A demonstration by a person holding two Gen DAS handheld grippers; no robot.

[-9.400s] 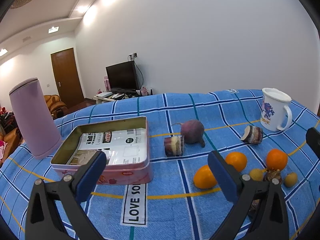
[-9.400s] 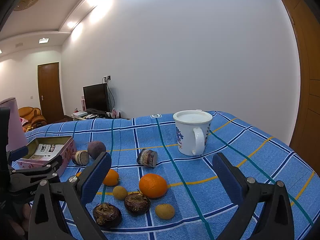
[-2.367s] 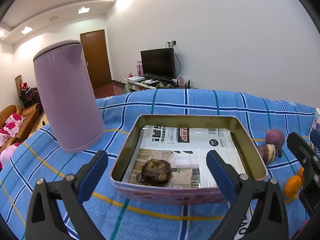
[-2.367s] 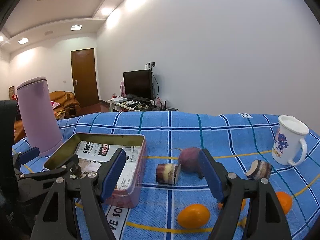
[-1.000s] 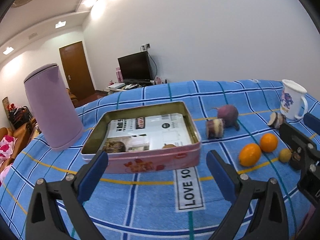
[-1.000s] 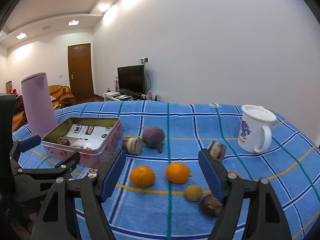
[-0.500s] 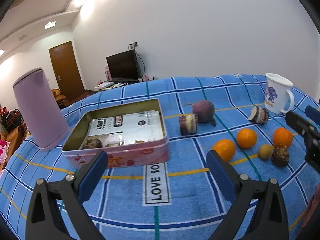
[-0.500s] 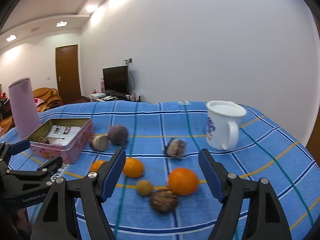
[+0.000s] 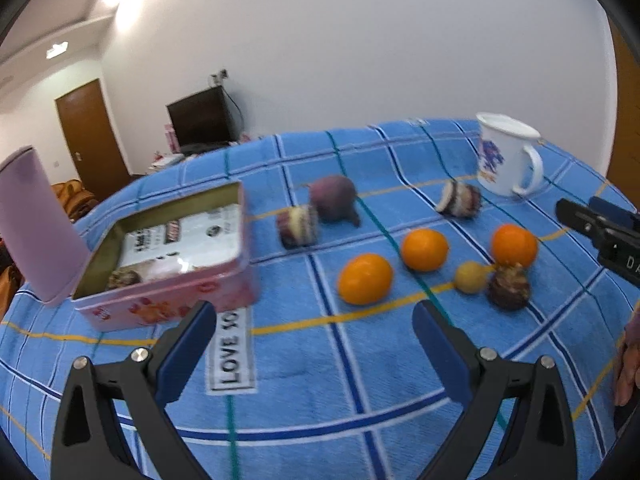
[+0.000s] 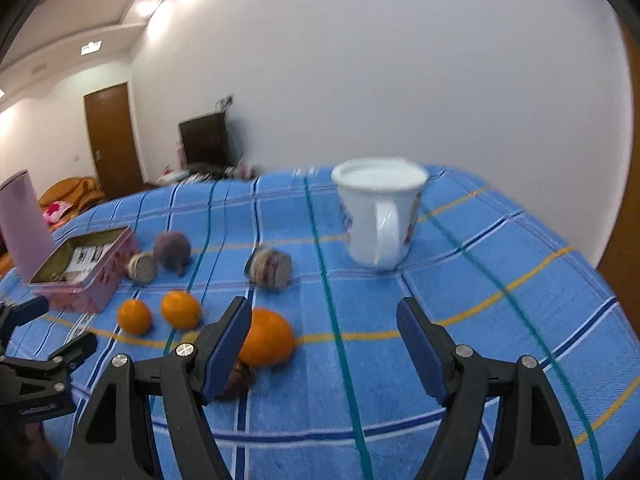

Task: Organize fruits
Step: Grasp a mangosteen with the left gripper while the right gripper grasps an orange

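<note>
The right gripper (image 10: 322, 340) hangs low over the counter (image 9: 320, 380) with its jaws wide apart and nothing in them. The left gripper (image 9: 312, 344) is held wide too, and empty. The fruits sit loose on the blue checked cloth: three oranges, one close by the right gripper's near finger (image 10: 266, 338), one in the middle (image 9: 424, 249) and one nearest the tin (image 9: 364, 278). A small yellow fruit (image 9: 471, 277) and a brown bumpy one (image 9: 509, 286) lie just beside the far orange. The pink tin (image 9: 160, 300) is well apart from them, with one brown fruit already inside.

What could go wrong, I think: the oranges are round and smooth, so a bump from a finger could send one rolling off the edge. The cloth is soft and may bunch up. The brown fruit looks rough and may squash if squeezed hard. The white mug (image 10: 378, 216) stands near and could be knocked. The tin is hard metal with thin walls, so a dropped fruit may bounce out.
</note>
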